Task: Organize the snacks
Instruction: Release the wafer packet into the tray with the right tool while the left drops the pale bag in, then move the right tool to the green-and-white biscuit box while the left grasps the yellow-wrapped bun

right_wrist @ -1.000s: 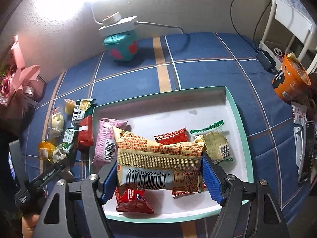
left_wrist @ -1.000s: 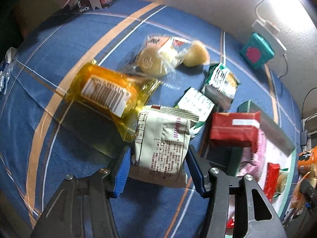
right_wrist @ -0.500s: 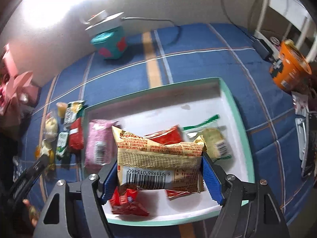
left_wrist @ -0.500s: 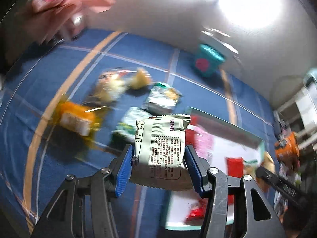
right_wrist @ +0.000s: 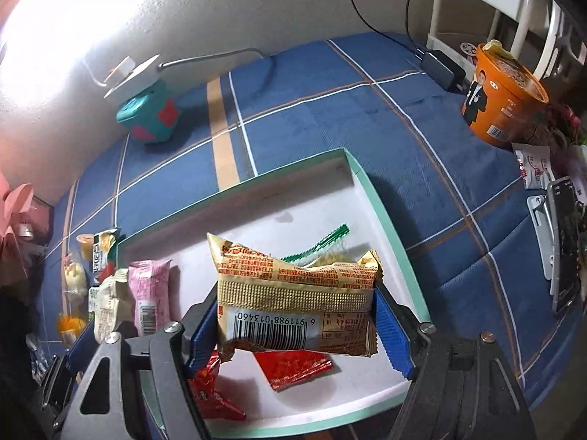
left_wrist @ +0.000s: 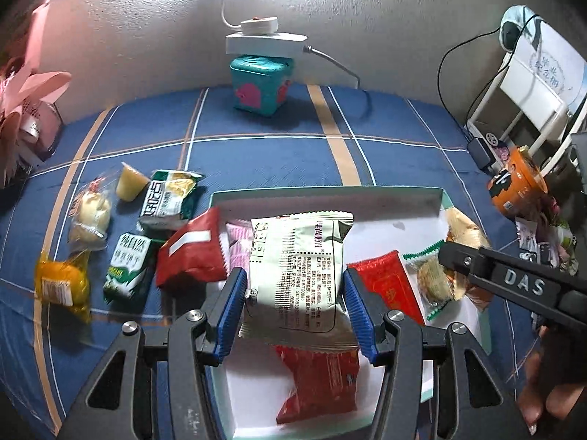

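My left gripper (left_wrist: 293, 308) is shut on a silver-white snack packet (left_wrist: 299, 275), held above the white tray with a mint-green rim (left_wrist: 330, 194). My right gripper (right_wrist: 293, 322) is shut on a golden-orange packet with a barcode (right_wrist: 293, 311), over the same tray (right_wrist: 385, 220). Inside the tray lie a pink packet (right_wrist: 148, 293), red packets (right_wrist: 293, 366) and a green-edged clear packet (left_wrist: 433, 278). On the blue cloth left of the tray sit a red packet (left_wrist: 190, 253), two green-white packets (left_wrist: 167, 200), a yellow jelly cup (left_wrist: 130, 183) and an orange packet (left_wrist: 60, 286).
A teal cube (left_wrist: 258, 84) with a white power strip (left_wrist: 264, 38) on it stands by the wall. An orange noodle cup (right_wrist: 502, 106) sits at the table's right, a phone (right_wrist: 567, 245) near the right edge. A pink paper flower (left_wrist: 25, 91) is far left.
The left gripper lifted the silver-white packet off the cloth and carried it right, over the tray. The right gripper drifted over the tray with its packet still held.
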A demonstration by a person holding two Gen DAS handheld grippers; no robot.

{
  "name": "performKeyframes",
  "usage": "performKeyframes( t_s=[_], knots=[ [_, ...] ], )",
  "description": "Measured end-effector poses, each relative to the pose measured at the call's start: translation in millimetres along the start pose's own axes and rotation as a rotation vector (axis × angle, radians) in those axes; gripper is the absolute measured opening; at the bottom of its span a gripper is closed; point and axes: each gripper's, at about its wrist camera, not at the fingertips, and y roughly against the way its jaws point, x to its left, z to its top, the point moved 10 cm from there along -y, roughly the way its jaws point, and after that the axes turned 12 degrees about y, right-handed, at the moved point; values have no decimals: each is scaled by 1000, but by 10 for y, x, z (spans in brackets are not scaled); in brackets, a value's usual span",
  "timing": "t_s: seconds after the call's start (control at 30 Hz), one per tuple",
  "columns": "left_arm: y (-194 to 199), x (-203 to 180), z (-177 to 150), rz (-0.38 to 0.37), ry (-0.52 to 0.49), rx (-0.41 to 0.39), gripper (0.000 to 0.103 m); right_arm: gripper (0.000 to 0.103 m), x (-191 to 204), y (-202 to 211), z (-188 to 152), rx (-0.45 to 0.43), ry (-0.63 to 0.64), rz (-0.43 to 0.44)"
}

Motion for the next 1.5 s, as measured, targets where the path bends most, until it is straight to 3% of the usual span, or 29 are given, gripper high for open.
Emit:
performKeyframes(
  t_s=[0.47,0.5,0.57,0.6,0.9,1.0,1.07,1.13,1.3,1.5],
  knots=[
    [-296,-159,19,11,-34,22,57,77,21,-93,79,-3,-5,21],
    [-305,-163,19,14,-35,24,58,77,31,-99,75,-1,-2,23],
    [-299,-150,35,28,-37,16,74,78,49,-103,70,1,5,26],
    [-283,-150,41,31,-43,13,76,79,60,-107,69,3,9,29],
    [-182,-69,84,47,-24,4,77,80,81,-140,41,26,24,27],
    [-179,32,85,72,12,19,82,80,77,-139,38,28,21,23],
    [-162,191,112,132,51,13,95,91,77,-141,26,32,18,23],
    [-122,317,156,164,79,-6,95,100,68,-158,14,38,13,18],
    [-45,701,219,238,202,-30,101,103,115,-192,-17,57,30,12],
    [68,1100,285,314,262,-61,101,103,313,-184,-36,59,86,10]
  ],
)
